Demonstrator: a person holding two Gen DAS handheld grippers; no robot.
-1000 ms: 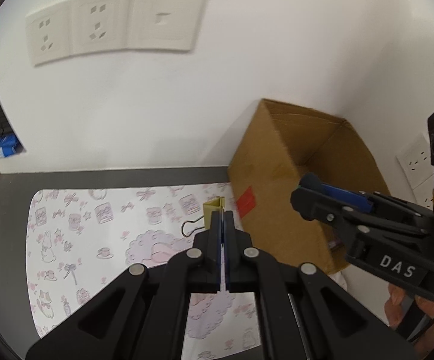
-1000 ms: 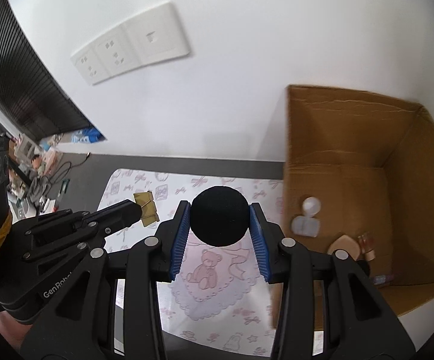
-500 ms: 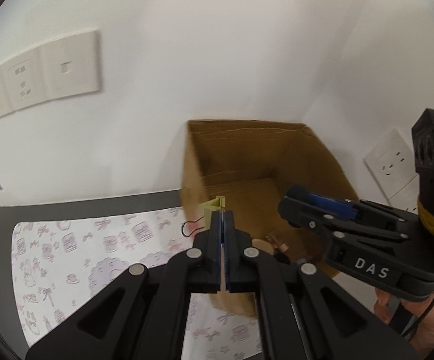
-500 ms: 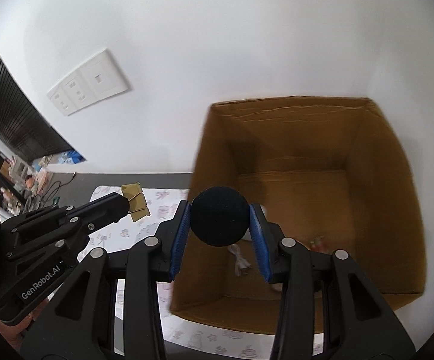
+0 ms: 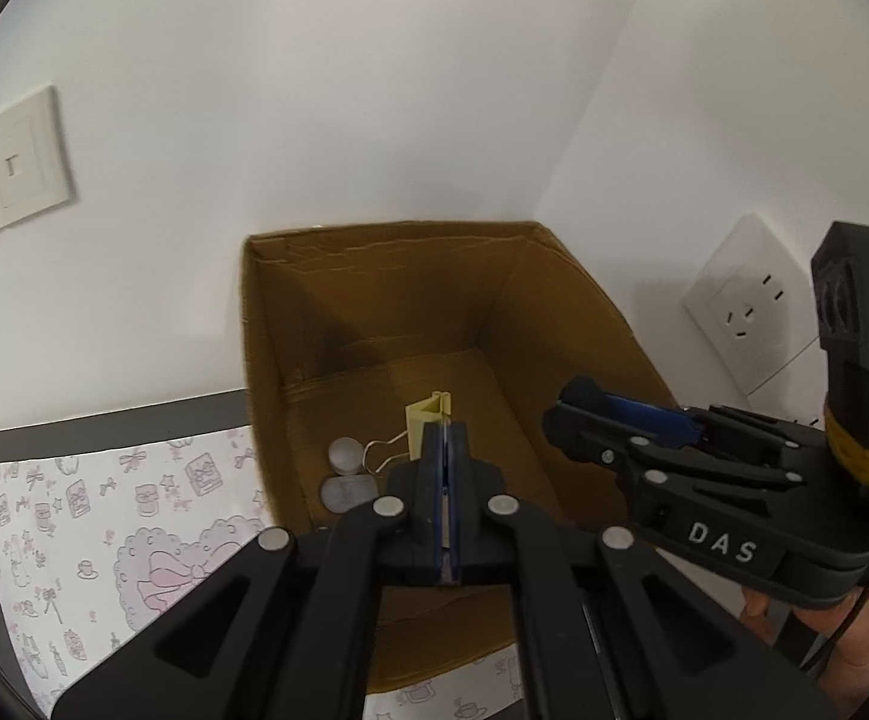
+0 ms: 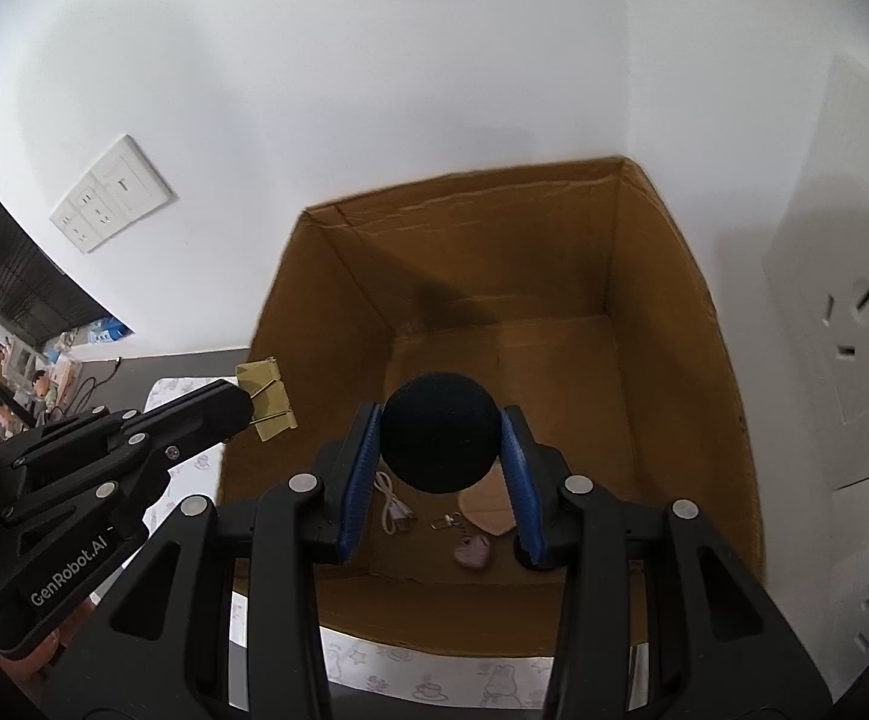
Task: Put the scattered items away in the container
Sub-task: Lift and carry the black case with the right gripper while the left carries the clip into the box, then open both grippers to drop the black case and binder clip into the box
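My right gripper [image 6: 442,441] is clamped on a matte black foam ball [image 6: 439,431] over the cardboard box [image 6: 668,276]; I reckon it may bounce out on release. At nine o'clock, my left gripper [image 5: 445,450], fingers pinched together, grips a pale yellow binder clip [image 5: 425,425] by its wire handle near the box's left wall, so it could snag the rim. Below at six o'clock lie a white cable [image 6: 391,504] and heart keyring [image 6: 472,553].

White wall sockets [image 5: 752,312], a patterned mat [image 5: 104,516], and possibly shelf clutter [image 6: 44,372], blurred.
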